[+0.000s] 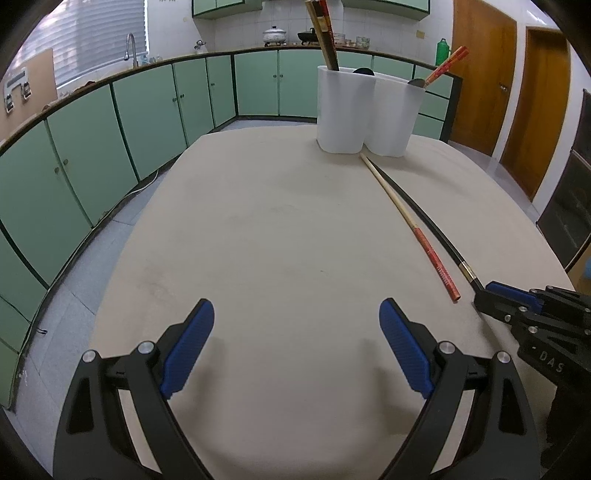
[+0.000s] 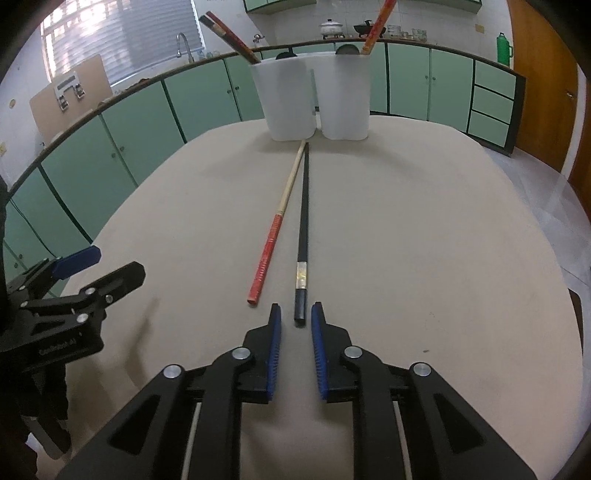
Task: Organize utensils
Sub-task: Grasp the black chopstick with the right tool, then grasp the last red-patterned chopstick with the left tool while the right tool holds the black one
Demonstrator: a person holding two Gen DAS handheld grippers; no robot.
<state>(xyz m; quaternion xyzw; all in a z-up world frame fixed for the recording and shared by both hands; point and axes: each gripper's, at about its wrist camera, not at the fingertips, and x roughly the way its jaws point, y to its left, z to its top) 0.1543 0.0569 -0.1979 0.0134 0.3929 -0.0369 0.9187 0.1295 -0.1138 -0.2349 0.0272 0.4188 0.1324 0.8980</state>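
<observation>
"DAS" lettering on right gripper (image 1: 484,295), fingers narrowly apart astride black chopstick (image 2: 303,236); left gripper (image 1: 297,343) fingers wide apart

A home kitchen, seemingly: green cabinets (image 1: 147,107), sink tap (image 1: 130,48), stovetop pots (image 1: 274,36).

I am seeing only dark rounded tops of utensils (image 2: 346,49) poking above the white holder (image 2: 291,103); type unclear. Red chopsticks (image 2: 380,22) are running off the frame's top edge.

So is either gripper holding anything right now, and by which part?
Nothing is held. The left gripper is open and empty. The right gripper brackets the black chopstick's near end, but its pads are not pressing on it.
</observation>
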